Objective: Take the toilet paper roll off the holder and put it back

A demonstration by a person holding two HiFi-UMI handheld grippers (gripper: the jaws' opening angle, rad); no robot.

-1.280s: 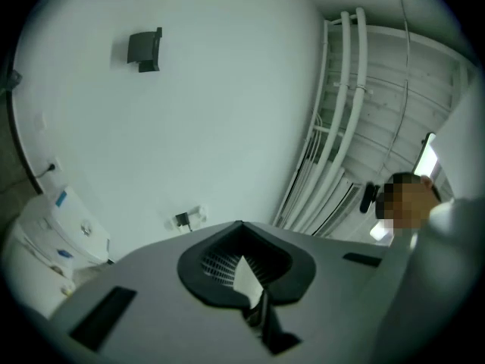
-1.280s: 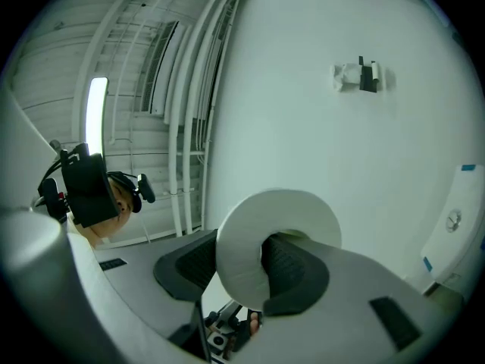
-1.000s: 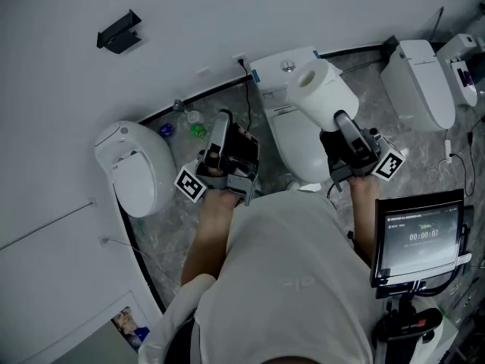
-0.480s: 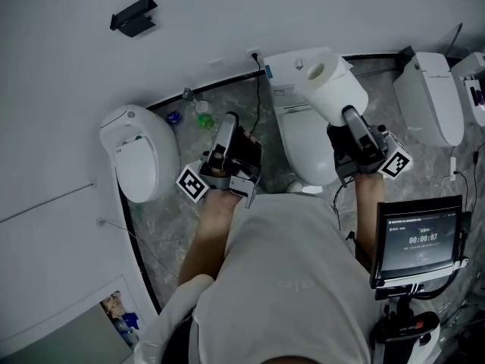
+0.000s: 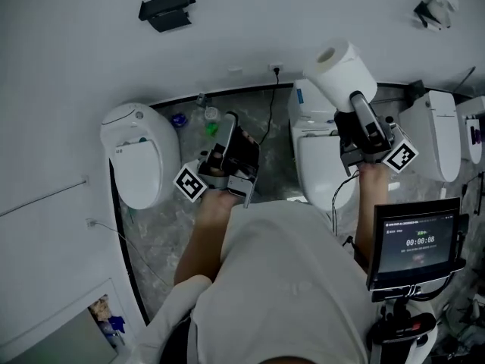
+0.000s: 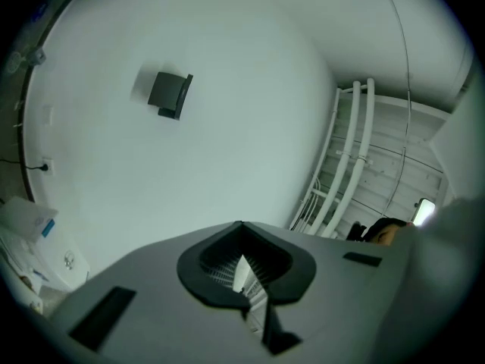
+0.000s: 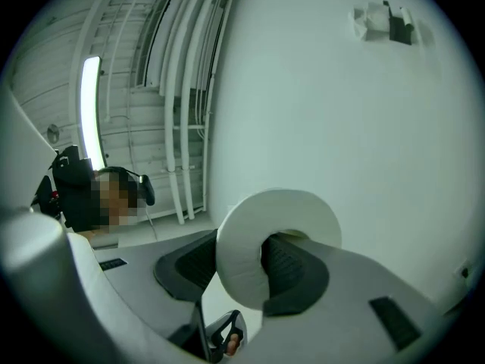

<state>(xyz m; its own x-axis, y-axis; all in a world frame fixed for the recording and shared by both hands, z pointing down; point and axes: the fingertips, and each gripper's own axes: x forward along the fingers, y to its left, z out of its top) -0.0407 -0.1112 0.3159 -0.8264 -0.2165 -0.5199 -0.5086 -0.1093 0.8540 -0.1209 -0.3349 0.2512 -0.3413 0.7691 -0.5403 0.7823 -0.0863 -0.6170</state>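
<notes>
Clamping the roll (image 7: 241, 260), right gripper (image 7: 254, 273) shows pads (image 7: 294, 268) hidden overhead

White toilets (image 5: 140, 154), lit tablet screen (image 5: 415, 243), marbled floor (image 5: 163, 233)

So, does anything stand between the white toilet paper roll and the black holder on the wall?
Nothing visible does. The white toilet paper roll, gripped by the right gripper, has only bare white wall between it and the black holder on the wall.

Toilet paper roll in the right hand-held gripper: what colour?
White. The toilet paper roll shows best in the head view.
</notes>
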